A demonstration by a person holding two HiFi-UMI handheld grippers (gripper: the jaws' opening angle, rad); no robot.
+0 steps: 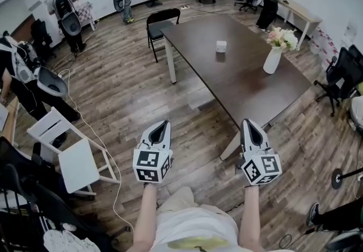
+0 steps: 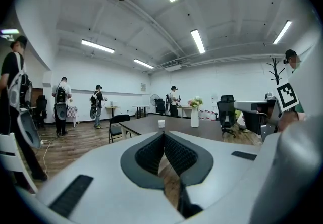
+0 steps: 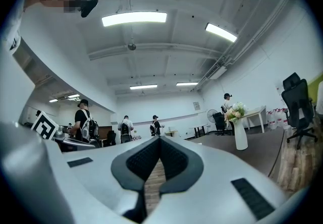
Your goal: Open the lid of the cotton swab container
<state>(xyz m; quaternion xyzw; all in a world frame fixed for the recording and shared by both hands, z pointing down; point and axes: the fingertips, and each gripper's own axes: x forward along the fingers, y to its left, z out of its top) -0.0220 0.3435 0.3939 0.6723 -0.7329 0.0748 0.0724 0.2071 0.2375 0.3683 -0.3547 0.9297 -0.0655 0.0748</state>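
A small white cotton swab container (image 1: 221, 46) stands near the middle of the dark brown table (image 1: 244, 83); it also shows far off in the left gripper view as a tiny white container (image 2: 161, 123). My left gripper (image 1: 163, 124) is shut and empty, held over the wooden floor well short of the table. My right gripper (image 1: 249, 123) is shut and empty too, near the table's front corner. In the left gripper view the left gripper's tips (image 2: 164, 133) meet. In the right gripper view the right gripper's tips (image 3: 159, 138) meet as well.
A white vase with flowers (image 1: 273, 58) stands on the table's right side. A black chair (image 1: 160, 25) sits at the table's far left corner. A white folding chair (image 1: 74, 157) and a cable lie on the floor to my left. Several people stand around the room's edges.
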